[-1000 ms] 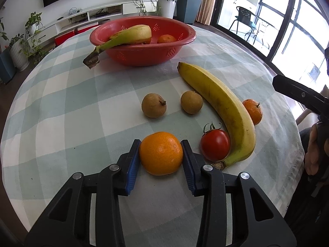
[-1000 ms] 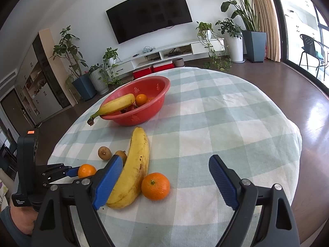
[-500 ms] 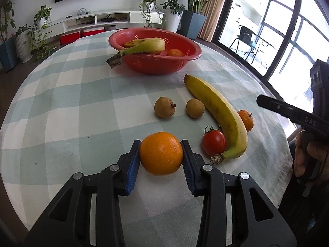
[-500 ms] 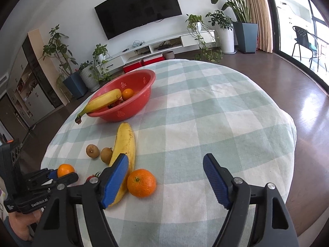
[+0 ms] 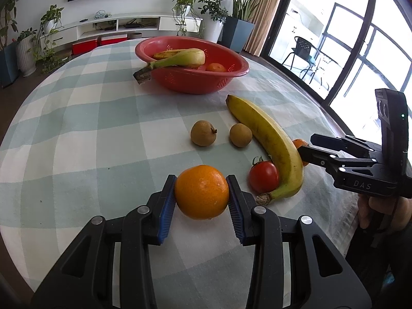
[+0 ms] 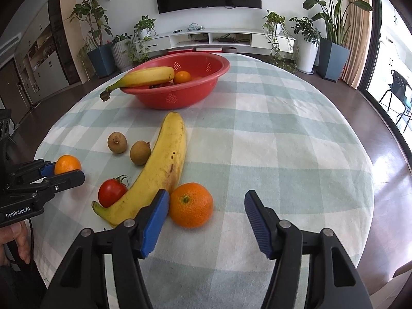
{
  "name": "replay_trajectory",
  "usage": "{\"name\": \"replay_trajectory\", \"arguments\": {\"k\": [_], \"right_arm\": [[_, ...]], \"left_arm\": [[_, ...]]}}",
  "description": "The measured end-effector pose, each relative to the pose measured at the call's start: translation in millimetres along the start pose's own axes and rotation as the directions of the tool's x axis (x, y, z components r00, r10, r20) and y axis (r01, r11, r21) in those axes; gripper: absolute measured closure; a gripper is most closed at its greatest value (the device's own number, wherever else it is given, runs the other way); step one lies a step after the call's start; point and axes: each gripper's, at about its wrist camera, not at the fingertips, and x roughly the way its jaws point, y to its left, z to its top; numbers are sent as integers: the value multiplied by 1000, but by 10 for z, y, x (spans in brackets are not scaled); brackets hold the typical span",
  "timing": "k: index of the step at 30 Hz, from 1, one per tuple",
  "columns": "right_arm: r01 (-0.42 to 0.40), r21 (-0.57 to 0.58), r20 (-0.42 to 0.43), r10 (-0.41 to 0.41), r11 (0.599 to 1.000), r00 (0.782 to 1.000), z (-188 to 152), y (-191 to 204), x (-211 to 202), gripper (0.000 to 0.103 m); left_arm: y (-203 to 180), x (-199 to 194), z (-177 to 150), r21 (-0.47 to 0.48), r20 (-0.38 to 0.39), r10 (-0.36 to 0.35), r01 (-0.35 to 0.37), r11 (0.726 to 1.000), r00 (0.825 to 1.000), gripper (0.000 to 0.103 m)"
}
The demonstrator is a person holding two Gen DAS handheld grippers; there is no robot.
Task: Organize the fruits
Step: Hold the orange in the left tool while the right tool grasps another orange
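Blue-padded right gripper [image 6: 206,213] jaws, narrowed, now flank second orange [image 6: 191,205]; left gripper [image 5: 201,198] still clamps orange [image 5: 201,191].

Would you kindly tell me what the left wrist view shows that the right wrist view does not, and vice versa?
Only left wrist: the left gripper with its fingers pressing both sides of the orange.
Only right wrist: the second orange whole, between the right gripper, whose jaws have just been closing; its right finger is clear of it. Also cabinets at far left.
Both: red basket, loose banana, tomato, two brown fruits.
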Motion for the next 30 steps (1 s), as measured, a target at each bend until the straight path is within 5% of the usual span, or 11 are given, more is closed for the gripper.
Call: {"name": "replay_trajectory", "arguments": {"k": [5, 8, 30], "right_arm": [[24, -25, -82, -26, 999, 996, -13, 37, 85, 41], [52, -32, -118, -55, 998, 991, -20, 35, 155, 50], [-24, -51, -84, 20, 998, 996, 57, 51, 153, 63]], "left_arm": [[3, 8, 3, -3, -2, -1, 1, 1000, 1000, 67], [2, 9, 3, -4, -1, -1, 1, 1000, 1000, 67], [-25, 18, -10, 5, -4, -1, 1, 1000, 1000, 67]]}}
